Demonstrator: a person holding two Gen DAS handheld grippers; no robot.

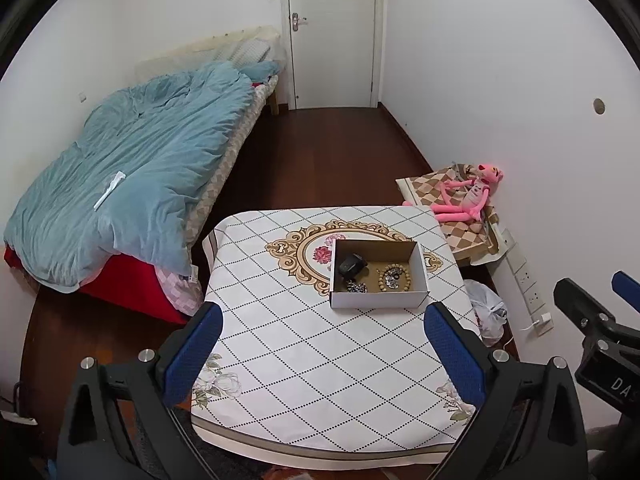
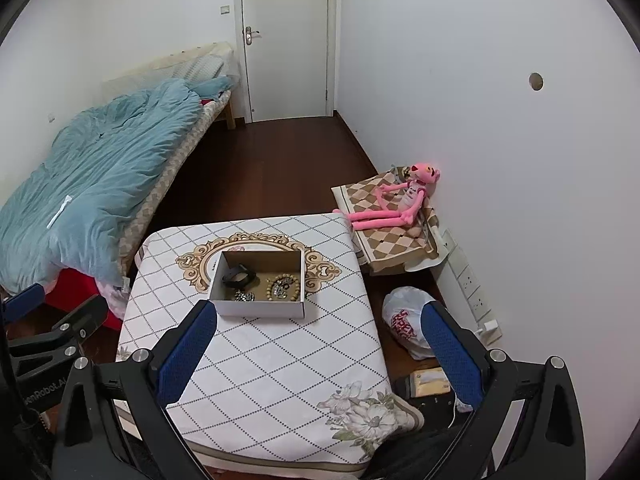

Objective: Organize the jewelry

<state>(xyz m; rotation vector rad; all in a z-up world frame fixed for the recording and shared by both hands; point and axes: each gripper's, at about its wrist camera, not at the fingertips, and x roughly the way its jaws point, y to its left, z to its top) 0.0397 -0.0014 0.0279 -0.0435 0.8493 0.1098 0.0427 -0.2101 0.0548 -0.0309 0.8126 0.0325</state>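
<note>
Cardboard box [image 1: 378,276] sits mid-bench [image 1: 300,360] on the patterned cloth, holding a bead bracelet [image 1: 394,278], a black band [image 1: 352,264] and a metallic chain [image 1: 356,287]. Left claw [image 1: 322,354] and right claw [image 2: 318,354] both spread apart, empty, above the bench's near edge.

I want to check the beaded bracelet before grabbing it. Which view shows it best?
The left wrist view: the beaded bracelet appears larger there, its beads distinct in the box. The right wrist view shows it smaller.
</note>
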